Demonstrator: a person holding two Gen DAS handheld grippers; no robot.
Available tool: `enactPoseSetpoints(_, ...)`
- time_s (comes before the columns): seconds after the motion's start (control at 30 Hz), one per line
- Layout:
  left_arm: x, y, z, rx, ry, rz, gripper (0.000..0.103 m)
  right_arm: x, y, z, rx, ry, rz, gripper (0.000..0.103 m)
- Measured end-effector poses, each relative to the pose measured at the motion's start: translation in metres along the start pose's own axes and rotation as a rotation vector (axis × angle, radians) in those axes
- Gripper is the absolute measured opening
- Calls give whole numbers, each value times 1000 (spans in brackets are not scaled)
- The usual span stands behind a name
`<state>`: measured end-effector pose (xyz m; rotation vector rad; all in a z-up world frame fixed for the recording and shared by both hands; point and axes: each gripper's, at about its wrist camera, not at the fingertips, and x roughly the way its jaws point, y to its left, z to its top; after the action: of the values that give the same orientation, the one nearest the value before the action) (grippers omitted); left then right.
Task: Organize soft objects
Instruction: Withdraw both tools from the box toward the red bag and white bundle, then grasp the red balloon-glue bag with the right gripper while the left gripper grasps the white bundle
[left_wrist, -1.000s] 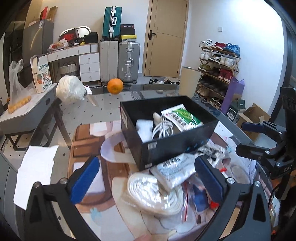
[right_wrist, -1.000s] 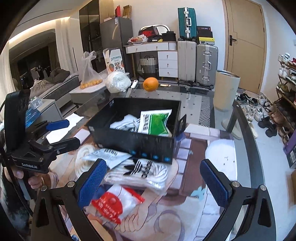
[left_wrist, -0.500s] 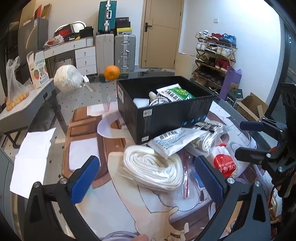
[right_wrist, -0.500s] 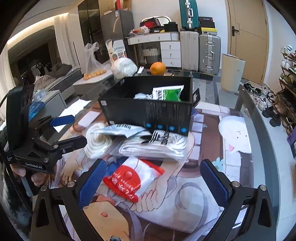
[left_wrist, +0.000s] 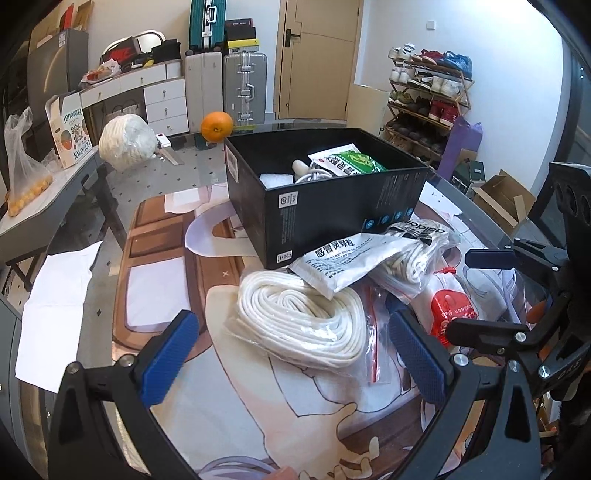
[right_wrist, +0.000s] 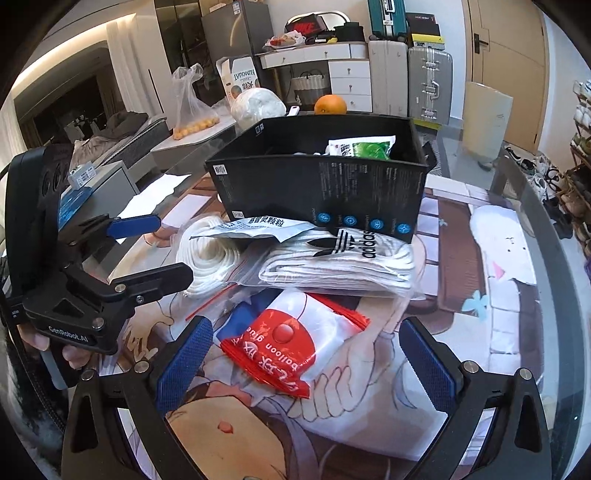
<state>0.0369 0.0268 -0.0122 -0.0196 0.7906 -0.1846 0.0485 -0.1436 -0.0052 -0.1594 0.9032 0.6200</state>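
Note:
A black box (left_wrist: 332, 206) (right_wrist: 317, 192) holds a green packet (left_wrist: 351, 160) (right_wrist: 364, 147) and white items. In front of it lie a bagged white rope coil (left_wrist: 303, 317) (right_wrist: 207, 254), a white medicine sachet (left_wrist: 347, 258) (right_wrist: 266, 225), bagged Adidas socks (left_wrist: 417, 247) (right_wrist: 343, 266) and a red-and-white balloon glue bag (left_wrist: 454, 314) (right_wrist: 291, 343). My left gripper (left_wrist: 295, 354) is open and empty just before the rope; it also shows in the right wrist view (right_wrist: 155, 251). My right gripper (right_wrist: 303, 362) is open and empty around the balloon glue bag; it also shows in the left wrist view (left_wrist: 491, 291).
An orange (left_wrist: 217, 126) and a white bagged bundle (left_wrist: 127, 142) sit at the glass table's far side. A printed mat (left_wrist: 258, 406) covers the table. White paper (left_wrist: 55, 291) lies at the left. Suitcases, drawers and a shoe rack stand behind.
Both grippers have pulled back and dropped lower, from over the box toward the items in front of it. Both stay open and empty.

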Motion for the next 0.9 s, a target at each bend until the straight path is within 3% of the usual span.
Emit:
enactPoseSetpoints(0.27, 6, 1, 0, 14, 40, -6, 103, 15, -9, 1, 35, 72, -3, 102)
enactPoseSetpoints(0.6, 19, -9, 1, 67, 102, -21, 103, 10, -27, -3, 52, 77, -9, 102)
enactPoseSetpoints(0.9, 35, -8, 5, 56, 158, -4, 103, 20, -8, 1, -2, 81, -19, 102)
